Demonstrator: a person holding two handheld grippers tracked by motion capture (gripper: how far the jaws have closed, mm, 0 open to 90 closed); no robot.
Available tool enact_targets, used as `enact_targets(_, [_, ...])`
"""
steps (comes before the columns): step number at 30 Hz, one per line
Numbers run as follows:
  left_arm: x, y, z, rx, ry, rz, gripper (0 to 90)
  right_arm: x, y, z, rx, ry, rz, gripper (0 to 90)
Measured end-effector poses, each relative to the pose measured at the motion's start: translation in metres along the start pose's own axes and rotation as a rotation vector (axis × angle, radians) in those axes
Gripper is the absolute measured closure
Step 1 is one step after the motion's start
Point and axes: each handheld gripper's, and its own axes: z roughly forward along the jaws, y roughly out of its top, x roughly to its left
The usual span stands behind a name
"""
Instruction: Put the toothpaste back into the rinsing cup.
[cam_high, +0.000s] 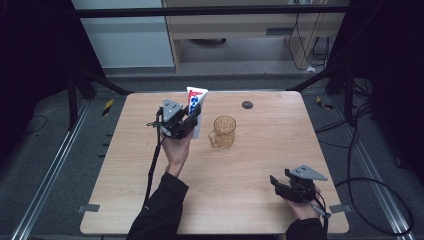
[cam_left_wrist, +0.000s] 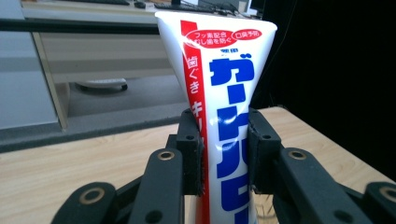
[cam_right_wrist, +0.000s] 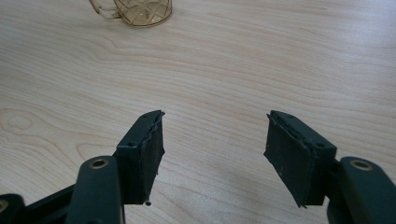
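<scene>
While clamped in left fingers, toothpaste tube upright, mug's 9 o'clock; right fingers apart, empty.

a lab-like recording space is showing here: a lone wooden table is standing on grey carpet between floor rails, with black curtains and loose cables surrounding it.

Grey carpet floor, black curtains, pale cabinet behind.
</scene>
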Motion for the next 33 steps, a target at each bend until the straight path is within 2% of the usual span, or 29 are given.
enact_targets(10, [-0.006,0.007,0.021,-0.024,-0.011,-0.014,69.8,-0.001,0.0,0.0,-0.006,-0.001,-0.004,36.7])
enact_targets(14, [-0.007,0.01,0.03,-0.042,0.001,-0.003,69.8,-0.002,-0.001,0.0,-0.006,-0.002,-0.006,36.7])
enact_targets(20, [-0.007,0.013,0.039,-0.066,0.006,-0.019,69.8,-0.001,0.0,0.0,-0.004,-0.001,0.004,36.8])
enact_targets(22, [-0.008,0.014,0.043,-0.072,0.015,-0.011,69.8,-0.001,0.0,0.0,-0.003,0.003,0.003,36.9])
enact_targets(33, [-0.017,0.006,0.064,-0.058,-0.001,-0.012,70.0,-0.002,0.0,0.0,-0.009,0.005,0.013,36.9])
